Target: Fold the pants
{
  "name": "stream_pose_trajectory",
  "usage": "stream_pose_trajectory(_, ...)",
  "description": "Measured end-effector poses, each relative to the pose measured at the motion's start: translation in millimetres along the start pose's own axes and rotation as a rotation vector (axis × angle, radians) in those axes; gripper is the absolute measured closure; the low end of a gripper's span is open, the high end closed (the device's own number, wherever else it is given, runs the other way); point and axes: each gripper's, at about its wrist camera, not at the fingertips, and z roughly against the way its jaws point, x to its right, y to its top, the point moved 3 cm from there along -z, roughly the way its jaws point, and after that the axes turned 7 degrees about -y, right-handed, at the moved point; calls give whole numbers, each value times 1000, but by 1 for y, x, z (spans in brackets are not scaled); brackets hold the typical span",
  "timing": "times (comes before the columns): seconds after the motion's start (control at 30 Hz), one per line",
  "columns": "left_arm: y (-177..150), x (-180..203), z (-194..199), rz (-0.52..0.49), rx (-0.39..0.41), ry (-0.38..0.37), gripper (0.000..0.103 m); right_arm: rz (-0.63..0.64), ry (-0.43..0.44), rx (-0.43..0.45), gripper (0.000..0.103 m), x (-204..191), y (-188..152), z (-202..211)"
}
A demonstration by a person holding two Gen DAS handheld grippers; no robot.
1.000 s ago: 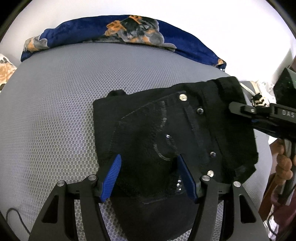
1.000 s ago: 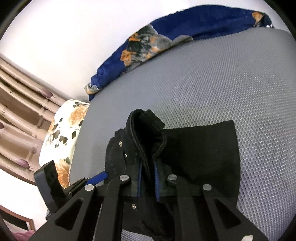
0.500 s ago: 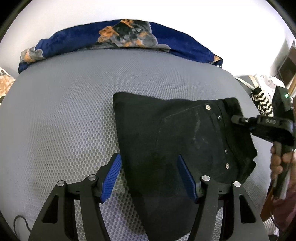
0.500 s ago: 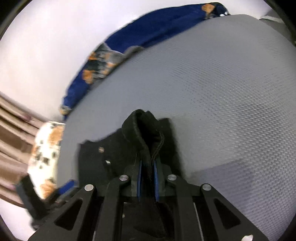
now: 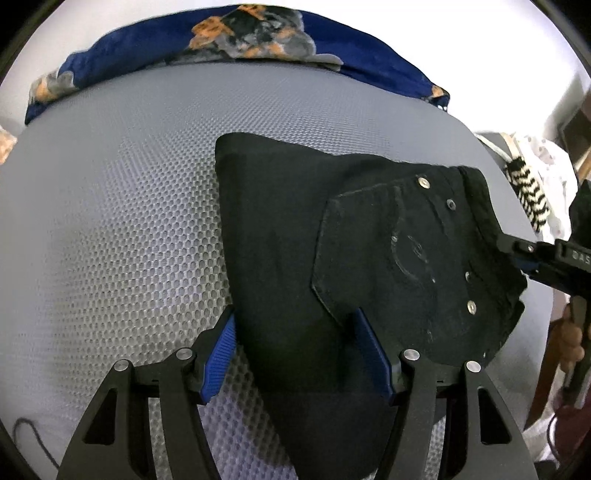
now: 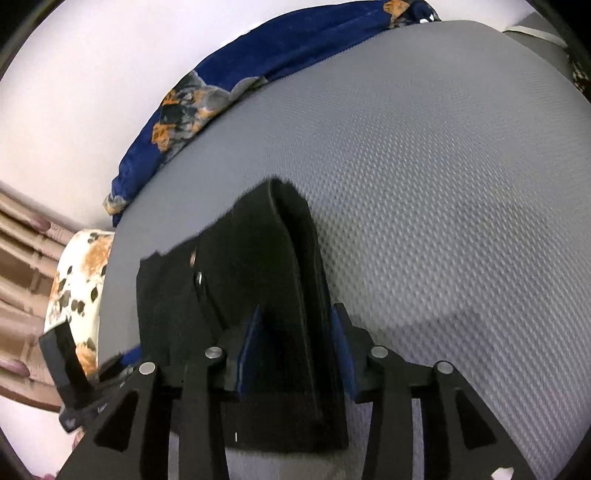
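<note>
The black pants (image 5: pixel 295 240) lie folded on the grey mesh mattress (image 5: pixel 110 221), back pocket and metal rivets facing up. My left gripper (image 5: pixel 295 350) is open and hovers low over the near fold, its blue pads (image 5: pixel 221 354) on either side of the cloth without pressing it. My right gripper (image 6: pixel 295 347) is at the waistband end; its jaws are opening, and the thick folded edge of the pants (image 6: pixel 288 258) sits loosely between the pads. In the left wrist view the right gripper (image 5: pixel 517 254) shows at the waistband's right edge.
A blue floral blanket (image 5: pixel 240 33) is bunched along the mattress's far edge. A floral pillow (image 6: pixel 74 291) and a wooden bed frame (image 6: pixel 18 258) are beside the mattress. A black-and-white striped cloth (image 5: pixel 528 199) lies off the right side. A person's hand (image 5: pixel 570 332) holds the right gripper.
The right gripper drew the waistband end out and down onto the mattress, spreading the pants flat, and its pads have come apart. The left gripper stayed where it was, open.
</note>
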Motion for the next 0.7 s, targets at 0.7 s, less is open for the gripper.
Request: stream_pose_trajectory(0.7, -39, 42, 9, -203, -76, -59, 39, 8, -54, 33, 93, 7, -55, 36)
